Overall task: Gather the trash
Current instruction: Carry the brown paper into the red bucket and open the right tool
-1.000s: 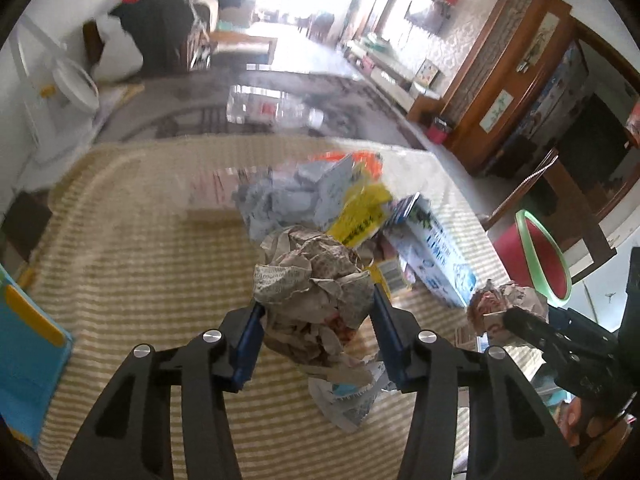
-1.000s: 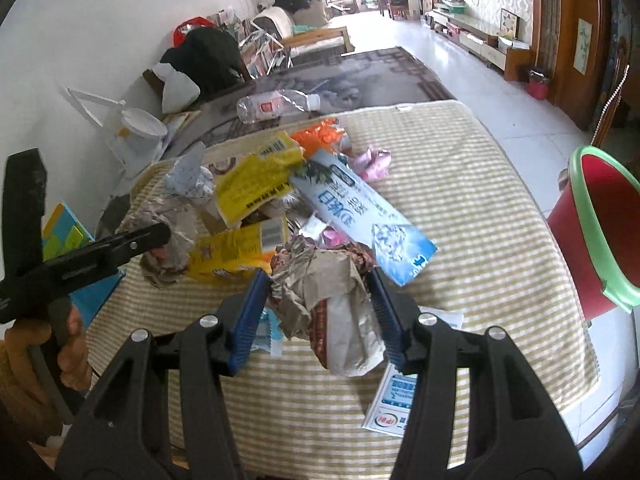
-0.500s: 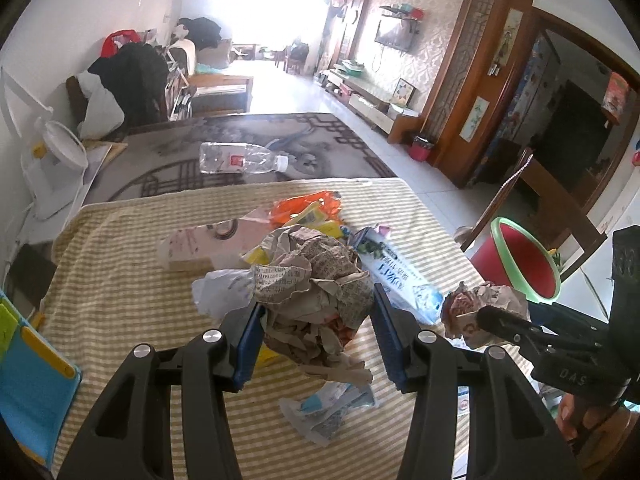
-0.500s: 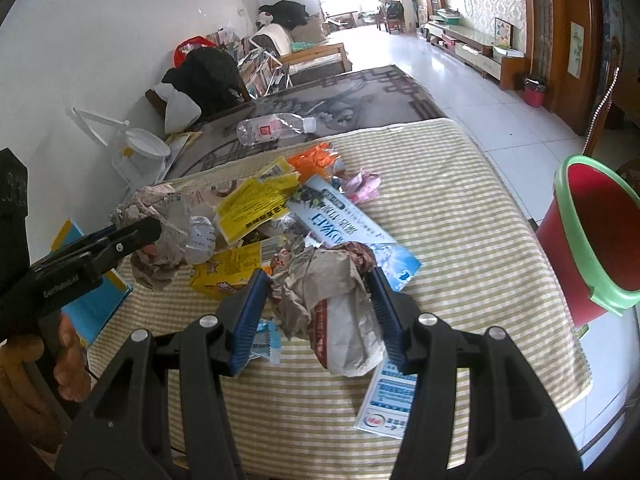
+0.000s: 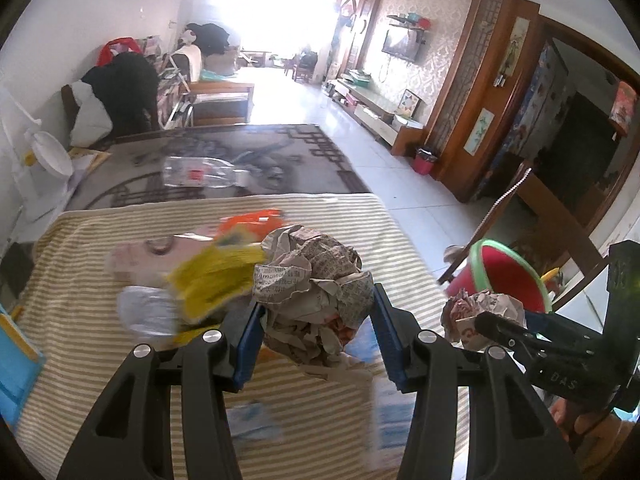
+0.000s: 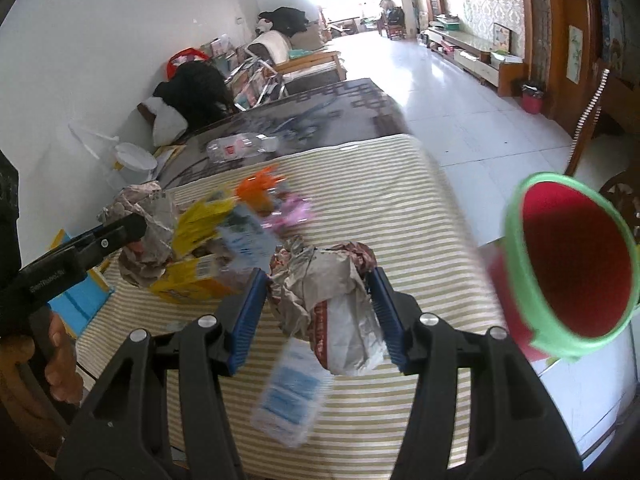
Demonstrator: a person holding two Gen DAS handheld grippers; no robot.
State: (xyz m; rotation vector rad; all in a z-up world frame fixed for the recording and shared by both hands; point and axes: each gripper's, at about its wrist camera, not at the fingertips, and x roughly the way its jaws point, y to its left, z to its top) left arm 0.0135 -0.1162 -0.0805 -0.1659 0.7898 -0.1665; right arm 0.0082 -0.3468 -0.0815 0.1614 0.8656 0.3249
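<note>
My left gripper (image 5: 316, 332) is shut on a crumpled newspaper ball (image 5: 312, 288), held above the striped table (image 5: 320, 420). My right gripper (image 6: 318, 312) is shut on a crumpled paper wad (image 6: 324, 292), also held above the table. Each gripper shows in the other's view: the right one (image 5: 500, 326) with its wad (image 5: 480, 308), the left one (image 6: 120, 232) with its ball (image 6: 148, 232). A red bucket with a green rim (image 6: 572, 264) stands off the table's right edge and also shows in the left wrist view (image 5: 508, 276).
A pile of trash lies on the table: yellow wrappers (image 6: 200, 216), an orange wrapper (image 6: 258, 184), a pink scrap (image 6: 290, 210), a blue-white carton (image 6: 244, 240), a leaflet (image 6: 292, 392). A clear bottle (image 6: 240, 146) lies at the far edge. A wooden chair (image 5: 504, 216) stands behind the bucket.
Both grippers have risen and swung right toward the red bucket, each still holding its paper. The bucket now looks larger and nearer in the right wrist view.
</note>
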